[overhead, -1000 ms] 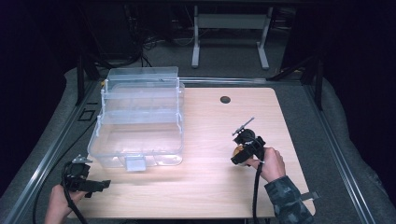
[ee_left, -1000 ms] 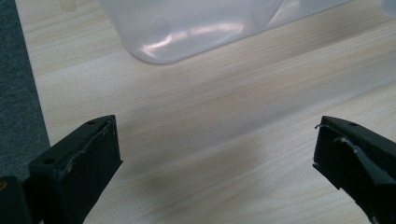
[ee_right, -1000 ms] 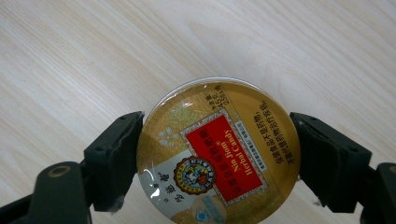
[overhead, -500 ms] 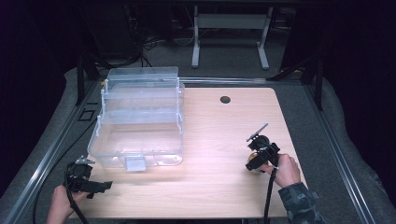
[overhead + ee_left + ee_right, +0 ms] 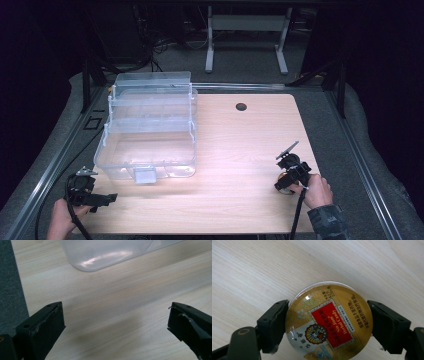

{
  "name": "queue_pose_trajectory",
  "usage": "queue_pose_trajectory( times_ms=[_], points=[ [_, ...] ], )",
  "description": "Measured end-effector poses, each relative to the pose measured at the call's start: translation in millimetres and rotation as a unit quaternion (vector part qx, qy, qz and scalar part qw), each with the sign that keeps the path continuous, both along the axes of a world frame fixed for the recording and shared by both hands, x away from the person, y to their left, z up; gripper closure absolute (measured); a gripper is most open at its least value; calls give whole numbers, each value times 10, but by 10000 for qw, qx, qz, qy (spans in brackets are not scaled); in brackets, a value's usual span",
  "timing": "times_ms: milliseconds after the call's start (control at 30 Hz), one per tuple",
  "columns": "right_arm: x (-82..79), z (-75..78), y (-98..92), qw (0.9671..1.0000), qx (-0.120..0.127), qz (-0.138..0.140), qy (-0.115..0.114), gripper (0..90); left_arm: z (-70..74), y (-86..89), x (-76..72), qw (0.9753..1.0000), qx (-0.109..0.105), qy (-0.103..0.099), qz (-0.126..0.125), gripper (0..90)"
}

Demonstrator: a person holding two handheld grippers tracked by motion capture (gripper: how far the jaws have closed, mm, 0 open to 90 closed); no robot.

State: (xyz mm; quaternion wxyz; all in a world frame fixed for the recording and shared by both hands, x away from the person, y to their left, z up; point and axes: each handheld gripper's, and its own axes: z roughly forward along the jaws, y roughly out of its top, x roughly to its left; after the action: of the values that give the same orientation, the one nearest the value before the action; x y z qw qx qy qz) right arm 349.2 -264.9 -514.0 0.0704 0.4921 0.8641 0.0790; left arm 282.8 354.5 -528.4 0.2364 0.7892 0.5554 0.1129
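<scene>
Between its jaws, gold candy tin (image 5: 329,321), right hand-held gripper (image 5: 328,322) clamped on both sides

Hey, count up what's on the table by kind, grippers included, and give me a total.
Clear plastic boxes: 1
Round candy tins: 1, between the right gripper's jaws
Grippers: 2, counting the left gripper, jaws wide apart
Total: 4

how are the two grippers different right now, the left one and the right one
The left gripper has its black jaws spread wide over bare wooden table, with nothing between them; the right gripper has its jaws closed against the sides of a round gold candy tin with a red label. The left points toward the clear plastic tiered organiser box; the right is far from it. Both sit near the table's front edge.
</scene>
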Motion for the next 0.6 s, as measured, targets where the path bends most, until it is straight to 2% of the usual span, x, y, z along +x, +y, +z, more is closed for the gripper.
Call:
queue_pose_trajectory(
  times_ms=[200, 267, 333, 433, 500, 600],
  points=[
    [-34, -26, -99, 9999, 22, -116, 88, 201, 15, 3, 1, 10000, -16, -15, 20, 7],
    [-33, -52, -103, 9998, -62, -144, 103, 199, 16, -8, 2, 10000, -16, -19, 8, 4],
    [-32, -91, -114, 9998, -2, -170, 134, 191, 25, -13, 0, 10000, -17, -18, 1, 4],
    [-42, -118, -138, 9997, 80, -218, 112, 106, 45, -10, -4, 10000, -16, -21, 5, 4],
    [-55, -94, -161, 9994, 221, -272, 41, 39, 72, -3, -7, 10000, -19, -31, 2, 4],
    [-68, -45, -183, 9990, 330, -297, -56, 6, 122, 16, -9, 10000, -45, -55, 6, 3]
  ],
)
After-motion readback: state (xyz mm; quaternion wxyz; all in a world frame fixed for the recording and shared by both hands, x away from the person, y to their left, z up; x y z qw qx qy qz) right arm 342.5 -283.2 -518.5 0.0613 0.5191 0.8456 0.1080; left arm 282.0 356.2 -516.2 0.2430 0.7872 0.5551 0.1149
